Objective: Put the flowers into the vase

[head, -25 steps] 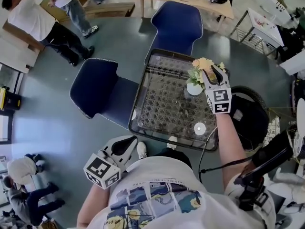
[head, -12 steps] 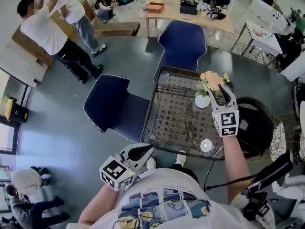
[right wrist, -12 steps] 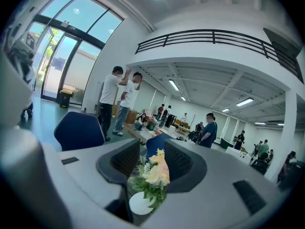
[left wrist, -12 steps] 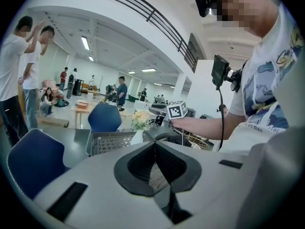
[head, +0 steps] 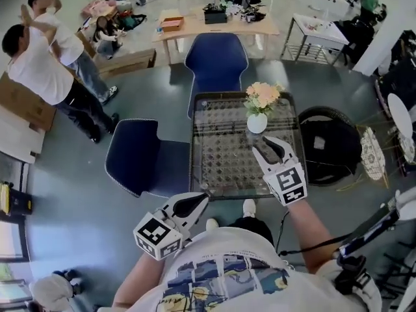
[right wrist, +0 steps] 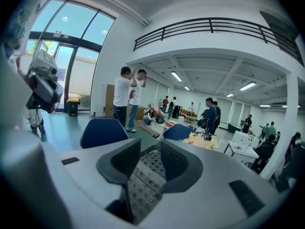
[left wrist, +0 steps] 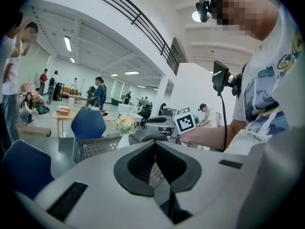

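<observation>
head view: the flowers [head: 262,96] already stand in the white vase [head: 257,123] on the far half of the glass-topped table [head: 214,168], so the job looks done or close to it. the right gripper [head: 272,149] hovers just on the near side of the vase, released, with nothing between its jaws. the left gripper [head: 195,203] hangs by the person's body off the table's near edge, well apart from the vase. the likeliest upset, i judge, is the right gripper brushing the vase: the bunch is wider than the small vase under it, so it probably sits top-heavy, and a knock on a smooth top could tip or slide it. from above, the bunch's long axis runs up toward the camera, stems down in the vase, blooms uppermost. left gripper view: its jaws are clenched together on nothing. beyond them the flowers [left wrist: 125,123] and vase [left wrist: 124,140] show side-on, the axis upright or very nearly so, blooms at the top, with the right gripper's marker cube [left wrist: 185,121] off to their right. right gripper view: the jaws stand apart with only the table [right wrist: 143,185] showing in the gap. the flowers and vase are outside this view, so it shows nothing of the clearance, which is itself a risk if that hand swings toward them unseen.
</observation>
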The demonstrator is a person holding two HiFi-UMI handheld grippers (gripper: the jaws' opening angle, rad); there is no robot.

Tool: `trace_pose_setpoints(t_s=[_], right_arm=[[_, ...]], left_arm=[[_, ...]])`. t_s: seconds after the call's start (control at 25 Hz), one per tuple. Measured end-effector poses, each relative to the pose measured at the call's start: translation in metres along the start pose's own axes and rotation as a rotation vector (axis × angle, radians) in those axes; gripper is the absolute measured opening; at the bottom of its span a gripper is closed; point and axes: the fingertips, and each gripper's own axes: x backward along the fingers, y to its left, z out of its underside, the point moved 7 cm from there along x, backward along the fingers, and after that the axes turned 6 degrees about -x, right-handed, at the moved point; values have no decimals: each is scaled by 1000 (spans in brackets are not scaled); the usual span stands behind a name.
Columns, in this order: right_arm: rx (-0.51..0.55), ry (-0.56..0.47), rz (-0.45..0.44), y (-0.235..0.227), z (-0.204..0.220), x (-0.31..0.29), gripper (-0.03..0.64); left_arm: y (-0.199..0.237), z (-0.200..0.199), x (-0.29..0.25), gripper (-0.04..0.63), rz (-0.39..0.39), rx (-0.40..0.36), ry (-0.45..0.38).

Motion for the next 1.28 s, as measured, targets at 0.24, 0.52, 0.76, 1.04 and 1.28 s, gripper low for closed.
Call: trace_pose_setpoints(t_s=[0.24, 0.52, 0.76, 1.04, 1.28], right_arm=[[-70, 55, -51, 63, 24, 35, 58], [-88, 72, -63, 102, 32, 64, 28], [-75, 89, -90, 128, 28, 75, 25], [-83, 95, -142, 159, 27, 79, 23], [-71, 92, -179, 178, 27, 83, 16]], left_arm=[[-11, 19, 0, 9, 124, 1, 28], [-27, 21, -6, 9, 209, -28, 34], [-32, 28, -1, 9, 231, -26, 42], [-35, 35, 8, 9, 232, -22, 42], [-41, 42, 17, 9, 224, -25, 43]])
